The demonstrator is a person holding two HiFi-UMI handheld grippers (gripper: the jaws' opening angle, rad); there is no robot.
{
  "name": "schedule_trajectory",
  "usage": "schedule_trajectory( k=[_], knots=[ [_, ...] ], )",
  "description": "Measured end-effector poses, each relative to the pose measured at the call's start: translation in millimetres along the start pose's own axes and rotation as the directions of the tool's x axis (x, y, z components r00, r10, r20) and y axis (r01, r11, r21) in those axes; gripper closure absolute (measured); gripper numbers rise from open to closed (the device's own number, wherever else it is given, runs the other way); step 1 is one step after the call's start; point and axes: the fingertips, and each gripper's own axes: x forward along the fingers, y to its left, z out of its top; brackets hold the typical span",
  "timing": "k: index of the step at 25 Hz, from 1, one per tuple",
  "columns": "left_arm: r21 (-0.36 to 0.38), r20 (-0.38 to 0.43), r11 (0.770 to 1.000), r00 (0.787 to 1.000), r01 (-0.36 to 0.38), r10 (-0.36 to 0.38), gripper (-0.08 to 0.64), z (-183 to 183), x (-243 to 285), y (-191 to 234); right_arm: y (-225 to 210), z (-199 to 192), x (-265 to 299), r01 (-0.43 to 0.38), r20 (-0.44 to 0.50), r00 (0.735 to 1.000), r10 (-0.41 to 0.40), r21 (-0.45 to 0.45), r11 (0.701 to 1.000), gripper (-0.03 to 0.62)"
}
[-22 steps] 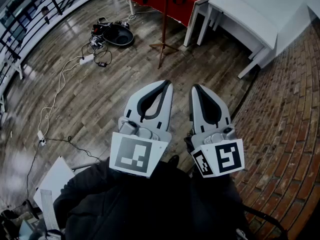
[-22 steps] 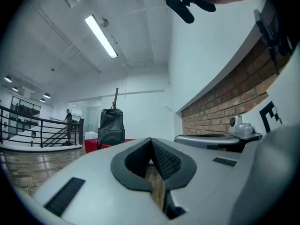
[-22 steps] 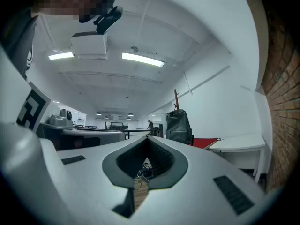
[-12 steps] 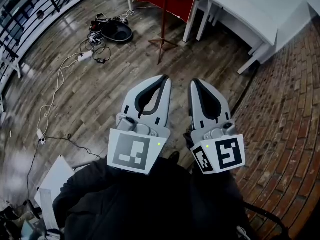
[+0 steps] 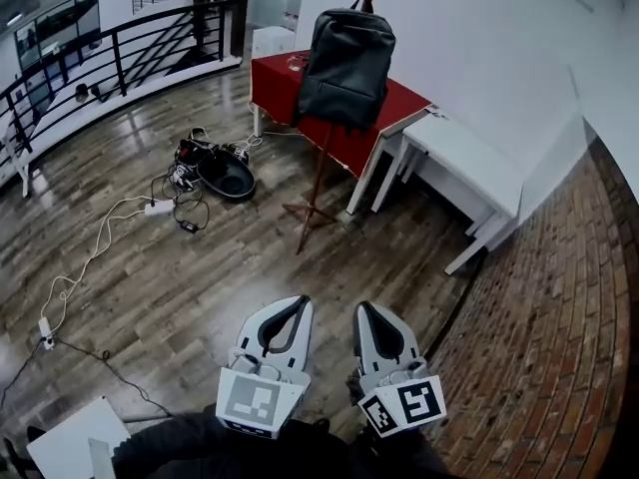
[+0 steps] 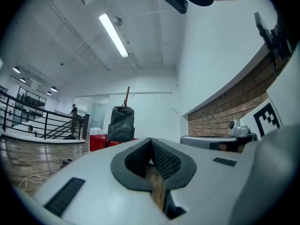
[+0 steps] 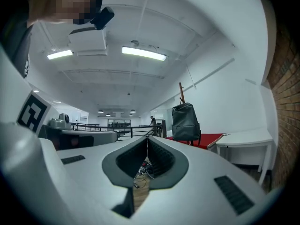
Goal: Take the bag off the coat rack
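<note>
Bag (image 5: 346, 68) hangs high on the coat rack (image 5: 318, 180), well ahead of both sets of fingertips and roughly in line with the gap between my two tools. It is a dark grey backpack, boxy with rounded corners, in matte fabric, and its top sits against the upper part of the pole. The rack is a thin reddish-brown wooden pole on splayed tripod feet.

I have the left gripper (image 5: 298, 303) and the right gripper (image 5: 365, 309) side by side, low and close to me, both aimed toward the rack. Each pair of fingers is pressed together at the tips with nothing between them. The dark ribbed pads meet in a seam, framed by smooth pale grey shells.

Below the fingers runs a floor (image 5: 180, 277) of glossy wooden planks. To the right of the right fingers it meets red-brown brickwork (image 5: 544, 337) laid in even courses.

Past the rack from the fingertips stands a red table (image 5: 275, 80), and right of it a white table (image 5: 469, 168) against a plain white wall (image 5: 479, 38).

Ahead and left of the left fingers lie a round black dish (image 5: 226, 177) and a tangle of cables (image 5: 185, 183), with a white lead (image 5: 85, 262) snaking further left. A black metal railing (image 5: 120, 53) curves along the far left edge of the room.
</note>
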Motion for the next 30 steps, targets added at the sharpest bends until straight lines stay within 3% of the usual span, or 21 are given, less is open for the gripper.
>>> schedule_trajectory(
  k=[3,9,15,22,26,30],
  knots=[
    [0.010,0.009,1.000,1.000,0.011,-0.012,0.551,-3,-2,29,3,8,19,0.024,0.026,0.999,-0.024,-0.020,1.000,0.584],
    [-0.010,-0.012,0.999,0.999,-0.032,0.032,0.551,-16,-7,72,11,11,53,0.015,0.014,1.000,-0.014,-0.042,0.999,0.584],
    [-0.035,-0.033,0.995,0.995,-0.094,0.093,0.551,-25,24,101,-17,8,92,0.008,0.043,0.999,-0.006,-0.033,0.999,0.584],
    [0.008,-0.032,0.990,0.990,-0.137,0.138,0.551,-21,119,115,-92,5,153,-0.019,0.080,0.997,0.018,0.007,1.000,0.584],
    [0.066,-0.083,0.983,0.981,-0.171,0.176,0.551,-23,182,126,-138,1,191,-0.047,0.069,0.997,0.044,0.039,0.998,0.584],
    [0.065,-0.084,0.987,0.985,-0.144,0.149,0.551,-29,237,111,-182,0,213,-0.074,0.065,0.995,0.070,0.053,0.996,0.584]
  ],
)
